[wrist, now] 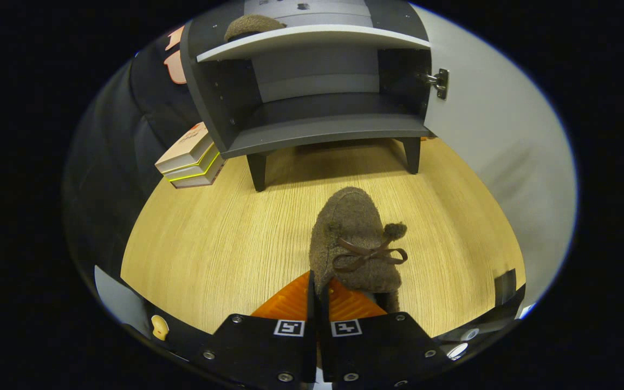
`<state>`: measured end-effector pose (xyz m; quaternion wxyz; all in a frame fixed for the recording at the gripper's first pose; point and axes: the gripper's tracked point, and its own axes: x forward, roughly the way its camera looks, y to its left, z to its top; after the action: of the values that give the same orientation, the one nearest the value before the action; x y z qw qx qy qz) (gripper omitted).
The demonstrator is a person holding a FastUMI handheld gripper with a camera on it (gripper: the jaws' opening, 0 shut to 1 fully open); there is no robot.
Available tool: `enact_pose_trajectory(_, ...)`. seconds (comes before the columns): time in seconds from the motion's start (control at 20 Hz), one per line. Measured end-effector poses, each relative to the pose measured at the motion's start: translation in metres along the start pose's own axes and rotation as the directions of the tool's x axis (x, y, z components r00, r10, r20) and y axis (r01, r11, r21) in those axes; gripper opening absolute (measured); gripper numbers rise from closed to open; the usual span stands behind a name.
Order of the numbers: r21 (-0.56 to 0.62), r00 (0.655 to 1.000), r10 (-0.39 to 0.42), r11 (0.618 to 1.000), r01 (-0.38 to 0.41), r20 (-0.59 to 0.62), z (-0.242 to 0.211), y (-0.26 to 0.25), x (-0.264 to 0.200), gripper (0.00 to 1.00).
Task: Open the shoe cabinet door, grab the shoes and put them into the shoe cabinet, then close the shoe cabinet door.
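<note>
My fingers are pressed nearly together, pinching the rim of the brown shoe, which hangs just ahead of them. The cabinet stands beyond with its door open; another shoe sits on the upper shelf. Carrying step in hand, I judge. Next: carry forward to the lower shelf, then release. Wood-grain floor; stacked boxes beside the cabinet.

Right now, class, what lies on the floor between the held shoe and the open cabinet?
Bare wooden floor, seen in the gripper view. The fingers pinch the shoe, short of the cabinet.
</note>
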<state>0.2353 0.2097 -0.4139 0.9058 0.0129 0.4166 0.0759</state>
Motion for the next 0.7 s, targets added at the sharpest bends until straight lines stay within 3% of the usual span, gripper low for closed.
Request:
enact_pose_trajectory(0.3, 0.008, 0.998, 0.014, 1.0, -0.014, 0.068, 0.021, 0.0, -0.04, 0.04)
enact_pose_trajectory(0.7, 0.007, 0.976, 0.034, 0.999, -0.036, 0.213, 0.096, 0.005, -0.091, 0.04)
